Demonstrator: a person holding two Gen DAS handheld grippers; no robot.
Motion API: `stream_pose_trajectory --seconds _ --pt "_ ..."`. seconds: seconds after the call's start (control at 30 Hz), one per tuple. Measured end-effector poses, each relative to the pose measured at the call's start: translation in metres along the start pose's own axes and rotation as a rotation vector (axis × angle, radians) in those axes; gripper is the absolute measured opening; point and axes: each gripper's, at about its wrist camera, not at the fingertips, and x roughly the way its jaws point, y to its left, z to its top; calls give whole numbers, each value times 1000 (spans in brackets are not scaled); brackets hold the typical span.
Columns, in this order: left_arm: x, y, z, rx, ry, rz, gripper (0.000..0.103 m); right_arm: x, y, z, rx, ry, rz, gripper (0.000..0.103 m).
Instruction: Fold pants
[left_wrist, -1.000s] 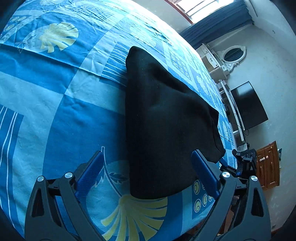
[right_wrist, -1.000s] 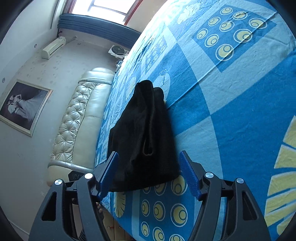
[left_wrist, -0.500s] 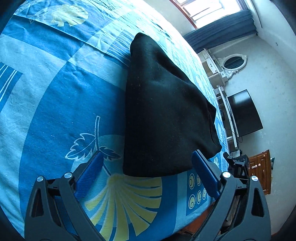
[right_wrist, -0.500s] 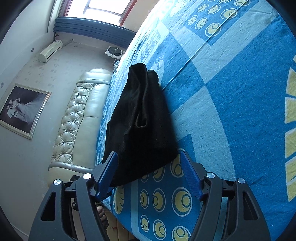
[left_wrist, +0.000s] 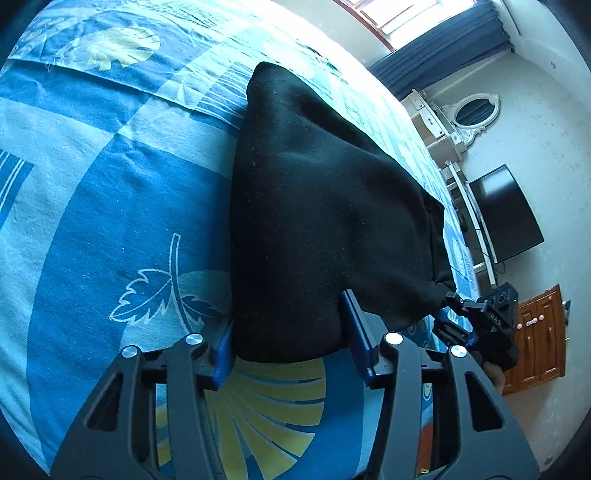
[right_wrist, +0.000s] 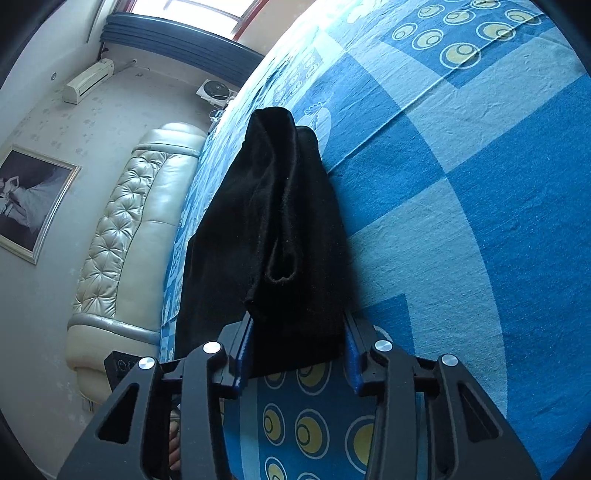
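Black pants (left_wrist: 314, 203), folded into a wedge, lie on a blue patterned bed sheet (left_wrist: 110, 184). My left gripper (left_wrist: 288, 325) straddles the near left corner of the pants. Its jaws are closing, and both blue pads touch the cloth. In the right wrist view the pants (right_wrist: 266, 221) show a loose fold with an open hem on top. My right gripper (right_wrist: 297, 332) is closing on the near right corner, pads against the fabric. The right gripper (left_wrist: 480, 321) also shows in the left wrist view at the pants' right corner.
The sheet (right_wrist: 480, 184) stretches wide to the right of the pants. A padded cream headboard (right_wrist: 122, 236) and a framed picture (right_wrist: 29, 203) stand beyond the bed's edge. A television (left_wrist: 506, 214), a white dresser mirror (left_wrist: 472, 114) and a wooden cabinet (left_wrist: 535, 332) line the other wall.
Both grippers moved forward and slightly down onto the near edge of the pants. Their jaws went from wide open to narrowed around the cloth.
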Motion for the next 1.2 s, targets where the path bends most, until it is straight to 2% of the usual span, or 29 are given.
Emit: stream_pose_trajectory --seconds 0.07,0.2,0.57,1.2 --pt "-2 -7 -1 20 -11 31 43 -2 0 -1 11 -1 10 36" --pt "-6 -10 0 25 -18 44 36 -5 -2 -3 24 -9 24 35" --pt "-9 -5 1 29 -18 48 34 -14 -2 -15 32 -5 48 33" --pt "-26 -9 -24 58 -8 84 34 -29 -6 -47 53 18 65 33"
